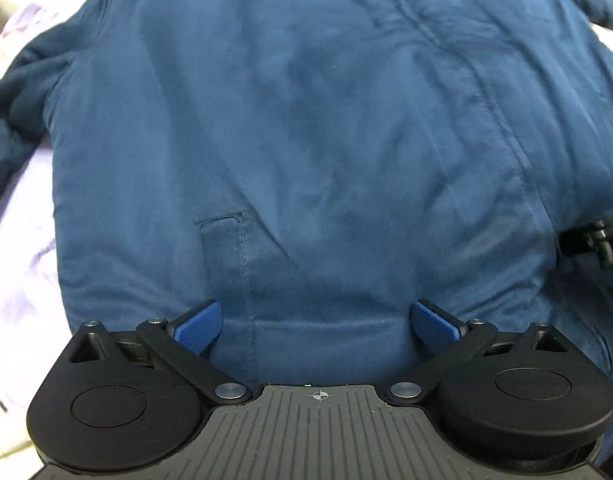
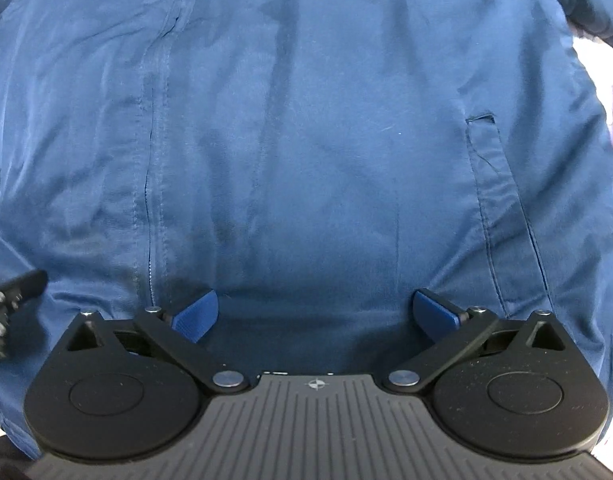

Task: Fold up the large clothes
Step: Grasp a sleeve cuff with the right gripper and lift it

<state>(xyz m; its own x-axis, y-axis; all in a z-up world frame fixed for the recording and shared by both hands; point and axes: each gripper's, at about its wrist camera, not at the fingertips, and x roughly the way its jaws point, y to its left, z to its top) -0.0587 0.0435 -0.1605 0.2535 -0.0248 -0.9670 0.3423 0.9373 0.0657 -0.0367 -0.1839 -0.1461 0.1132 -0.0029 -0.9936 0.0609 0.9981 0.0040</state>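
Left wrist: jacket [image 1: 306, 120] lies flat, unfolded. Both grippers, left [image 1: 316, 326] and right [image 2: 314, 312], fingers apart, empty, above hem. Folding all ahead.

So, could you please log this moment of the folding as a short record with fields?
garment: blue jacket, spread flat, front up
surface: pale sheet under it
zip: closed line down the front
pockets: one slit pocket in the left view, one in the right view
left gripper: open above the hem, holding nothing
right gripper: open above the hem, holding nothing
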